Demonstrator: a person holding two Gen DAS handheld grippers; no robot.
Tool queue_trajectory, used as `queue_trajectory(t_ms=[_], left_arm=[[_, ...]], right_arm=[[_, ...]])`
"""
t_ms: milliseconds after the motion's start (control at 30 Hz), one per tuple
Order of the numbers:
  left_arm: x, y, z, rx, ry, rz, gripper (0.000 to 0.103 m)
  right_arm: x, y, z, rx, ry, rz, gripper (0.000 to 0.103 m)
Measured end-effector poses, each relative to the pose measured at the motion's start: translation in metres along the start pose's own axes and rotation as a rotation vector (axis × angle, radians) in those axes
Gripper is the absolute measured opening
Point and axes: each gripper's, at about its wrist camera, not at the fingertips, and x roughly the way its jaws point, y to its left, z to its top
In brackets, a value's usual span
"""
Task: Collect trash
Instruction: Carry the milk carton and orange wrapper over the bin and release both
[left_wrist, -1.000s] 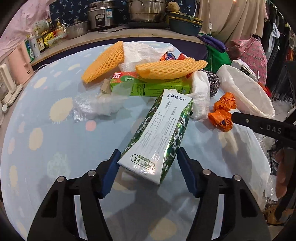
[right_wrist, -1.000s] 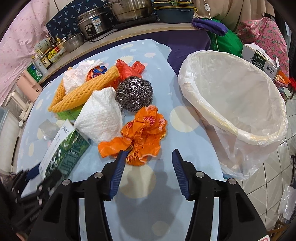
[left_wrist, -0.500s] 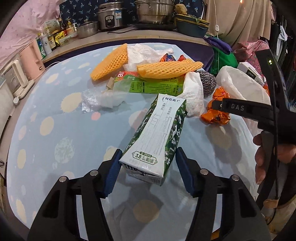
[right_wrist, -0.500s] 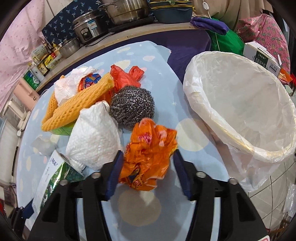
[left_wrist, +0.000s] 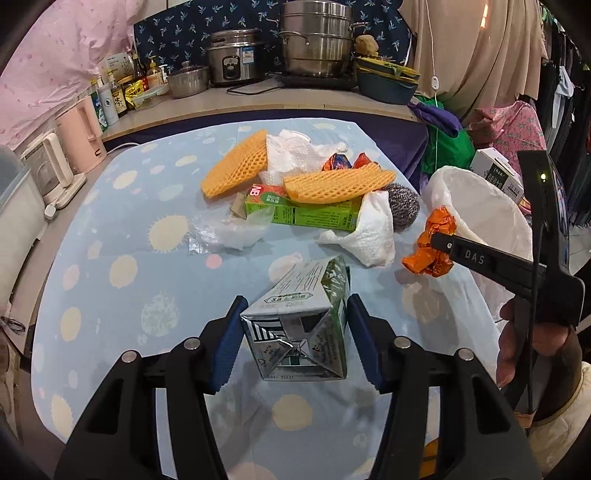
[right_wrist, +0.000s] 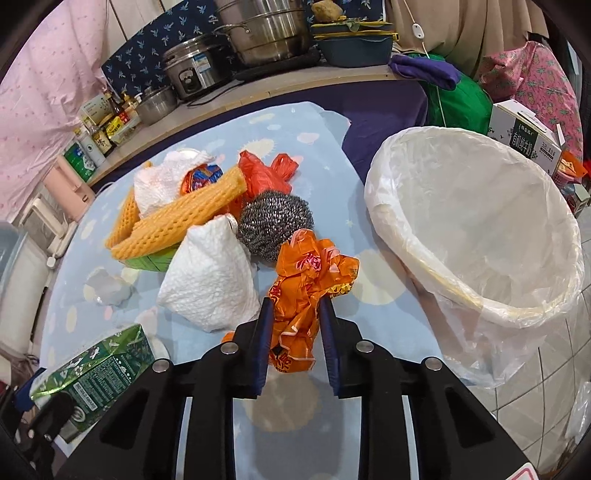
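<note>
While right gripper (right_wrist: 295, 325) clamps orange wrapper (right_wrist: 308, 280), left gripper (left_wrist: 293, 332) seemingly pinches milk carton (left_wrist: 303, 317).

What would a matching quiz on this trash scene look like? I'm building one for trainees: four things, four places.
Things:
1. milk carton
2. orange wrapper
3. steel scourer
4. bin liner

Places:
A. beside the table's right edge
B. between the right claw's fingers
C. between the left claw's fingers
D. on the table, behind the wrapper

Pairs: 1-C, 2-B, 3-D, 4-A

Scourer (right_wrist: 275, 225) behind wrapper (right_wrist: 306, 291), bin (right_wrist: 476, 229) right.
</note>
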Motion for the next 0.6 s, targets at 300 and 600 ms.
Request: queue_trajectory(t_ms=[300,600], left_arm=[[-0.016,-0.021,0.039,0.032,-0.059,-0.018,0.048],[-0.027,-0.056,0.078,0.080,-0.146,-0.071,0.047]], right_arm=[[-0.044,-0.022,0.022,0.037,-0.099,-0.005,0.024],[-0.067,-0.056,0.033,0.098,-0.155,-0.042,0.024]])
